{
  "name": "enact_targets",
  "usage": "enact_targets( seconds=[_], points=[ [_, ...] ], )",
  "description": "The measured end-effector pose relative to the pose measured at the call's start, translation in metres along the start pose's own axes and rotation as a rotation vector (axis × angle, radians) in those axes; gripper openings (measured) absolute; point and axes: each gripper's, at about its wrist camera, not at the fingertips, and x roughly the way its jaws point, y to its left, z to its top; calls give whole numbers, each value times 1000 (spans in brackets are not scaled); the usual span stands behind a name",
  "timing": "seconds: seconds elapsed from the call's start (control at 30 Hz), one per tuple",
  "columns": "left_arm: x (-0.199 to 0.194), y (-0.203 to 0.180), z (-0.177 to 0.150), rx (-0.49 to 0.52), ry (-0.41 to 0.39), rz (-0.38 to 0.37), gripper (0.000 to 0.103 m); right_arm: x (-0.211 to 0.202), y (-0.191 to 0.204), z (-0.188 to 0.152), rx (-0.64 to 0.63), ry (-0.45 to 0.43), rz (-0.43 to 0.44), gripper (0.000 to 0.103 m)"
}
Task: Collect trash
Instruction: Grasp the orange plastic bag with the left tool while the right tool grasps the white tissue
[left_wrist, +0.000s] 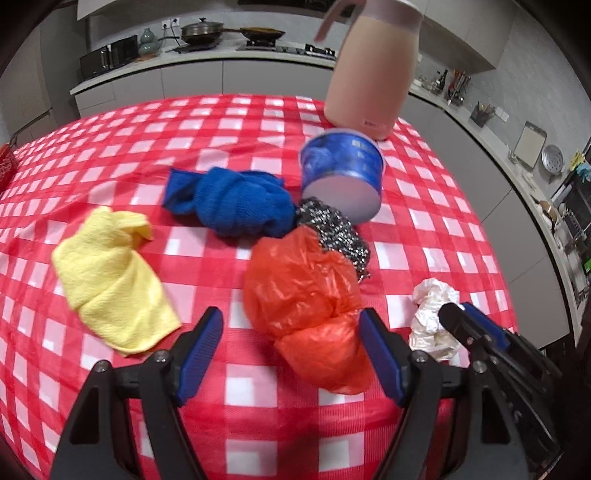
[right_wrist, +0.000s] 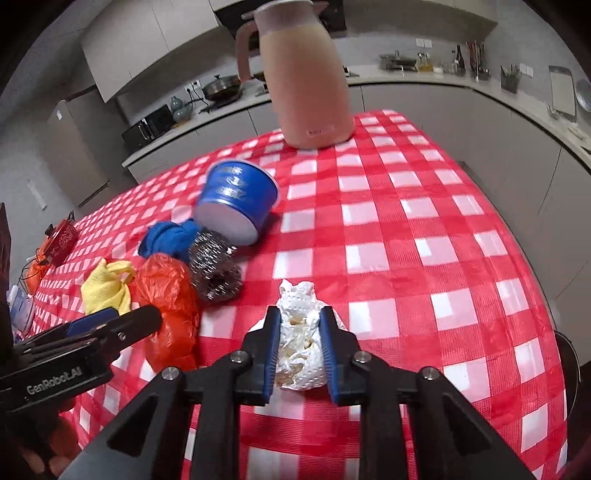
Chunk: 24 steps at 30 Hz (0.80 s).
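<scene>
Pinching one paper wad (right_wrist: 301, 343) in my right gripper (right_wrist: 300, 350); left gripper (left_wrist: 291, 350) wide, straddling one orange bag (left_wrist: 306, 306); two cloths (left_wrist: 114, 280), one scourer (left_wrist: 340, 232).

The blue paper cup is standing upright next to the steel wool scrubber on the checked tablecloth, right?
Not quite. The blue paper cup lies tipped on its side, its white base facing the camera, next to the steel wool scrubber on the red-and-white checked tablecloth. The right wrist view shows it.
</scene>
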Motion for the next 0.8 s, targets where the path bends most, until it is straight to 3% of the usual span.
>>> enact_targets(
  seconds=[0.07,0.23,0.33,0.4,0.43,0.57,0.8],
  points=[
    [7,-1,-1,-1,16,-6,77,0,-3,1,9,4,2,50],
    [14,4,-5,-13,15,-18,74,6,-6,0,28,20,30,53],
    [14,6,-8,-15,11,-37,53,12,-4,0,25,39,45,53],
    [13,7,-8,-13,7,-48,48,13,-2,0,21,46,54,53],
    [12,7,-8,-11,4,-51,45,13,-2,0,21,52,66,53],
    [5,6,-10,-30,-19,-57,41,10,-2,-1,22,39,88,34],
    [-23,-7,-13,-9,-90,-53,41,-11,-10,-1,22,-17,91,30]
  ],
)
